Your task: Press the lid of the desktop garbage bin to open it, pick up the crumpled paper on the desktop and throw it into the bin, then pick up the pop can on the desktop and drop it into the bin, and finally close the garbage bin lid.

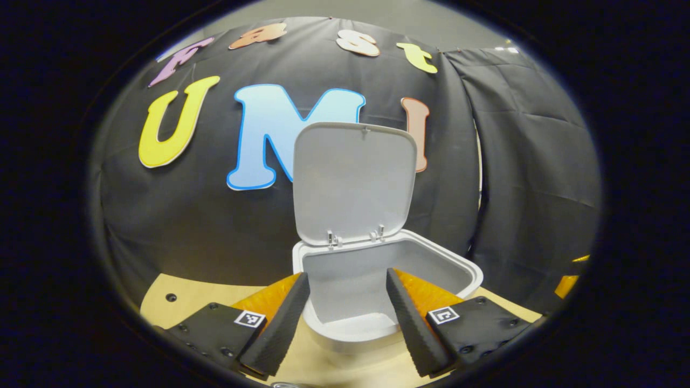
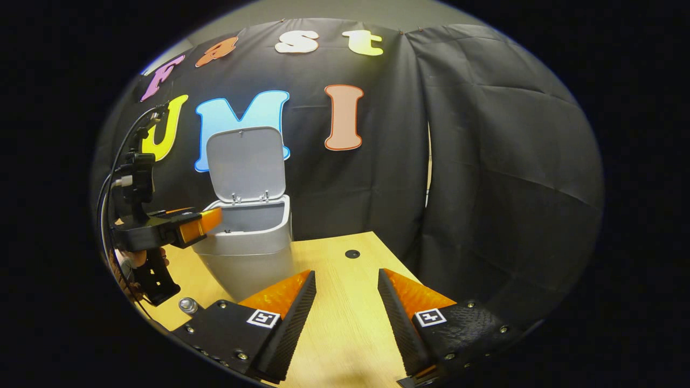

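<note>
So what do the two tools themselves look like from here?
Each tool, left and right, has two wedge-shaped fingers with ribbed inner faces, on dark bolted plates carrying small square black-and-white markers. In the right gripper view, the left tool has a dark blocky body with black cables looping up.

The garbage bin (image 1: 345,302) is a pale grey, rounded-rectangular tub standing upright on the worktop (image 2: 345,302). Its lid (image 1: 353,180) is swung fully up on two small hinges at the back rim and stands nearly vertical. In the left gripper view the bin's open mouth lies just beyond and between the fingers (image 1: 280,323), with nothing visible in the part of the inside that shows. In the right gripper view the bin (image 2: 250,242) stands ahead and to the left of the fingers (image 2: 288,323).
</note>
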`<state>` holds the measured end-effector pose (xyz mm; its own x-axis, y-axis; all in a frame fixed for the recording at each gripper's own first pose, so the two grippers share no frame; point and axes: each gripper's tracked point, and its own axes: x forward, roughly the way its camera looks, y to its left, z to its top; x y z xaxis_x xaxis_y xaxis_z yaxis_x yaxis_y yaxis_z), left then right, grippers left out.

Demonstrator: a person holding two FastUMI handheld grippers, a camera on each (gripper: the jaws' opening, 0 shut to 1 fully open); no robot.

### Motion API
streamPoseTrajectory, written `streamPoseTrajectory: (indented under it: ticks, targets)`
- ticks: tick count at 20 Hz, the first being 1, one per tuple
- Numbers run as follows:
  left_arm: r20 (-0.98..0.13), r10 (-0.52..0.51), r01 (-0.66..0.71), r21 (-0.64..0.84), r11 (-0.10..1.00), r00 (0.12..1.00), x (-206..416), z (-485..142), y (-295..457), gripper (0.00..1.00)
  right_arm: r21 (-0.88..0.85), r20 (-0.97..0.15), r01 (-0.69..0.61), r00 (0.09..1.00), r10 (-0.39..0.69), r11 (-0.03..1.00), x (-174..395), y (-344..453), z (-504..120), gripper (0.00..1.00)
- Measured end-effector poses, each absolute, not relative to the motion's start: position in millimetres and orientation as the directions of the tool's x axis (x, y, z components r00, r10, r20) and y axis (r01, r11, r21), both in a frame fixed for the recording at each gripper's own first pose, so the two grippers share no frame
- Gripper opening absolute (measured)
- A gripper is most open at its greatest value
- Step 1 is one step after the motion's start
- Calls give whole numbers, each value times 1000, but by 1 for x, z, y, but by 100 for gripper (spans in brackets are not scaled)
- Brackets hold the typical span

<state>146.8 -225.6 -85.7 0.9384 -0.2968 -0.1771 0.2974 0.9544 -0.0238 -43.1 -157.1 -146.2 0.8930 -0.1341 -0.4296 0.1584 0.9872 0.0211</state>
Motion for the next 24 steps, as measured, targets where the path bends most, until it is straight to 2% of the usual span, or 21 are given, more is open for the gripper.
streamPoseTrajectory:
  ticks: [10, 24]
  targets:
    - [-174, -197, 196, -27, 980, 965, 132, -78, -153, 96, 46, -444, 77, 895, -49, 996, -37, -113, -154, 76]
    - [-180, 28, -25, 17, 1000, 983, 92, -76, 0, 96, 103, -460, -149, 869, 180, 983, -19, 5, -171, 76]
